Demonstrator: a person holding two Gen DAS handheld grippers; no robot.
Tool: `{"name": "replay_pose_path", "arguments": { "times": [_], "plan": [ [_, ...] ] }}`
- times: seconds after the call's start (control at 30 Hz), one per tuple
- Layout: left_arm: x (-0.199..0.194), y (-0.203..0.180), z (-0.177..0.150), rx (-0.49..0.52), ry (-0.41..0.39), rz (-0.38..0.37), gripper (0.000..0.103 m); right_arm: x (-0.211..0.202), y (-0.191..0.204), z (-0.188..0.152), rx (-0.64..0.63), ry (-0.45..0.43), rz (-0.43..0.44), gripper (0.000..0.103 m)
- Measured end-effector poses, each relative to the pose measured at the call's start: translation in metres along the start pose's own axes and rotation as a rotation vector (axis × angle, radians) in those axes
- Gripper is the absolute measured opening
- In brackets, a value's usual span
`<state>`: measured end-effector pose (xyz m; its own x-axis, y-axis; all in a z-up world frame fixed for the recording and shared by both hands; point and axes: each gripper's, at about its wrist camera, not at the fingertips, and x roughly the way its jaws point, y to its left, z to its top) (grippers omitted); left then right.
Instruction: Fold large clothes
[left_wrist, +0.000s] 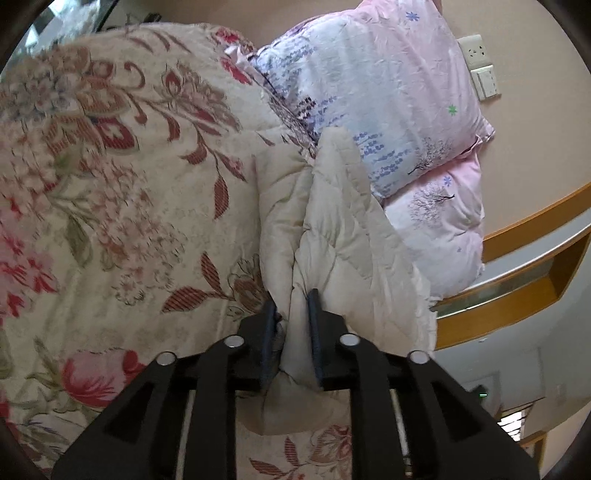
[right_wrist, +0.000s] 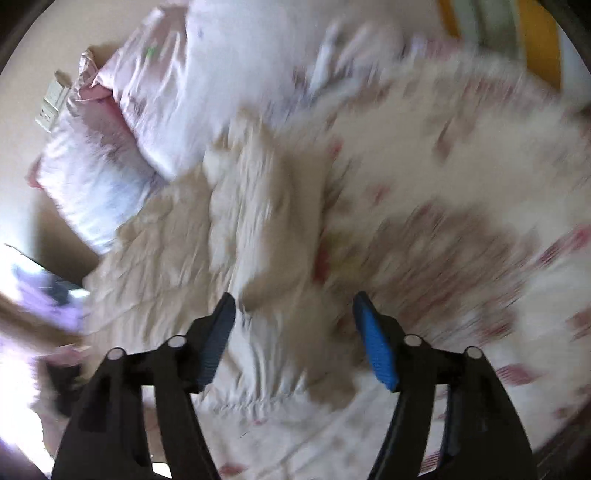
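A large quilt (left_wrist: 122, 192), cream with red and pink flowers on its face and plain beige on its underside, covers most of the bed in both views. Its beige corner is turned back over the floral side, a bunched fold rising just in front of the pillows. Two pale pink pillows (left_wrist: 388, 96) printed with small trees and stars lie stacked at the quilt's far edge, against a tan wall. A white wall socket plate (left_wrist: 480, 66) sits on that wall, just beyond the pillows.

The left gripper (left_wrist: 293, 325) has its jaws narrow, with the beige fold of the quilt between the dark pads; the cloth fills the gap and touches both.

The right gripper (right_wrist: 293, 332) hangs over the quilt's turned-back part with its blue-padded jaws wide apart and nothing between them; this view is heavily blurred.
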<state>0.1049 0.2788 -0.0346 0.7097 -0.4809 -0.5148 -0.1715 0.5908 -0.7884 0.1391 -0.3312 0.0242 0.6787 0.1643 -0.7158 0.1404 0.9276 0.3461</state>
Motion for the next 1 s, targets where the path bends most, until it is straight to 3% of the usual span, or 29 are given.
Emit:
{"name": "replay_pose_path", "arguments": {
  "times": [0.03, 0.1, 0.2, 0.37, 0.5, 0.8, 1.0],
  "plan": [
    [-0.005, -0.001, 0.001, 0.011, -0.018, 0.020, 0.031, -0.007, 0.005, 0.001, -0.028, -0.049, -0.034, 0.069],
    [-0.013, -0.003, 0.001, 0.026, -0.051, 0.053, 0.056, -0.020, 0.034, 0.002, -0.122, -0.152, -0.067, 0.069],
    [-0.029, -0.007, -0.007, 0.063, -0.105, 0.117, 0.063, -0.015, 0.092, -0.008, -0.302, -0.177, -0.003, 0.068],
    [-0.046, -0.012, -0.038, 0.091, -0.152, 0.177, 0.064, 0.026, 0.176, -0.040, -0.518, -0.132, 0.041, 0.065],
    [-0.049, -0.017, -0.063, 0.107, -0.153, 0.186, 0.064, 0.057, 0.216, -0.051, -0.590, -0.119, 0.011, 0.064],
    [-0.011, -0.029, -0.082, 0.103, -0.053, 0.134, 0.064, 0.097, 0.234, -0.073, -0.629, -0.059, -0.094, 0.067],
    [0.007, -0.027, -0.077, 0.043, -0.069, 0.143, 0.065, 0.113, 0.238, -0.080, -0.641, -0.035, -0.140, 0.071]
  ]
}}
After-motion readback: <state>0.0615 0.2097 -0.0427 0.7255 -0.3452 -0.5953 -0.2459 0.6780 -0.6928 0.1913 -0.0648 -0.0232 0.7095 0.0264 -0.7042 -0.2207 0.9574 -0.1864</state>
